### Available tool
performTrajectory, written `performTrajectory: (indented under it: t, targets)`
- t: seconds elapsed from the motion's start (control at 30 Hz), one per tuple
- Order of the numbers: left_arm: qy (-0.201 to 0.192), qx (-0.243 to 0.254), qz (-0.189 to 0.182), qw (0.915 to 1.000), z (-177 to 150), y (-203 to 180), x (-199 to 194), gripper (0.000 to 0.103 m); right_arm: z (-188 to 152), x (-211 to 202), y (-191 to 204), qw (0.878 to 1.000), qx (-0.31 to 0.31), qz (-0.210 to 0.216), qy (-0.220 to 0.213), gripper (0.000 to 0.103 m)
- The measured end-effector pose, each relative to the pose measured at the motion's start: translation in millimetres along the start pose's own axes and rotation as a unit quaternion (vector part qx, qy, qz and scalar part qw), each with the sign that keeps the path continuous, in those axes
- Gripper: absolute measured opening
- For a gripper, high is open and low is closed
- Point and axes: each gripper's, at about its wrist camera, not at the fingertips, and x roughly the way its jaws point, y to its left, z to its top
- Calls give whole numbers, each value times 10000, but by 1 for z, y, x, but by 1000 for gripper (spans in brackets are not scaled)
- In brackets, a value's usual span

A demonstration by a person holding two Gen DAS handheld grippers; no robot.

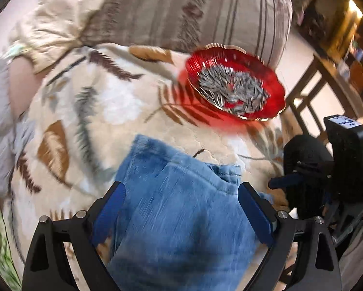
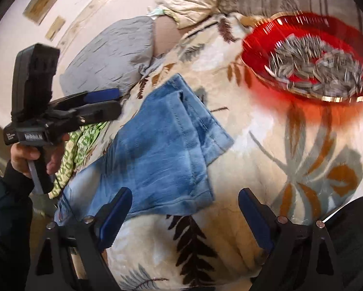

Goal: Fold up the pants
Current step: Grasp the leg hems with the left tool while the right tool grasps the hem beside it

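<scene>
The blue denim pants [image 1: 176, 208] lie folded in a compact stack on a leaf-patterned blanket [image 1: 89, 111]. They also show in the right wrist view [image 2: 166, 150]. My left gripper [image 1: 181, 208] is open and empty, held above the pants with the cloth showing between its fingers. It also shows at the left of the right wrist view [image 2: 117, 100], raised off the cloth. My right gripper [image 2: 185, 213] is open and empty, just in front of the stack's near edge, above the blanket. It shows at the right of the left wrist view [image 1: 276, 181].
A red glass bowl [image 1: 273, 92] of sunflower seeds stands on the blanket beyond the pants, also in the right wrist view [image 2: 254, 46]. A striped cushion [image 1: 181, 12], a beige pillow [image 1: 57, 24] and a grey pillow [image 2: 108, 58] lie behind. Wooden furniture [image 1: 310, 84] stands at right.
</scene>
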Motion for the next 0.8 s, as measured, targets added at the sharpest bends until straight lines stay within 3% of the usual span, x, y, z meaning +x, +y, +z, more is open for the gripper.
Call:
performTrajectory:
  t: [0.1,0.2,0.27,0.33,0.4,0.53,0.67,0.73,0.8]
  targets:
    - [177,42,-138,9997,5,-1,14,94,-4,6,-5,10000,41,71,52,90]
    - [340,100,-193,9992,9,-3,25,90,-5,8,-4,9999,-1,120,-15,82]
    - [490,142,-157,9986,9,-4,32,69,-5,9,-3,9998,-32,178,-25,72]
    - [656,109,-3,9978,9,-4,39,20,-4,12,0,9998,-119,160,32,37]
    - [737,94,77,9972,5,-3,41,7,-3,14,3,9997,-206,134,-25,30]
    - [328,127,88,9993,0,-5,16,3,-1,1,17,9980,-562,135,-263,26]
    - [-389,-172,194,9989,10,7,-27,3,13,-24,40,9914,-1074,94,-737,25]
    - [-560,-289,182,9978,17,14,-36,3,27,-34,44,9879,-1199,37,-984,25]
    - [-495,-399,279,9976,25,23,-30,3,42,-30,40,9889,-1167,-69,-919,25]
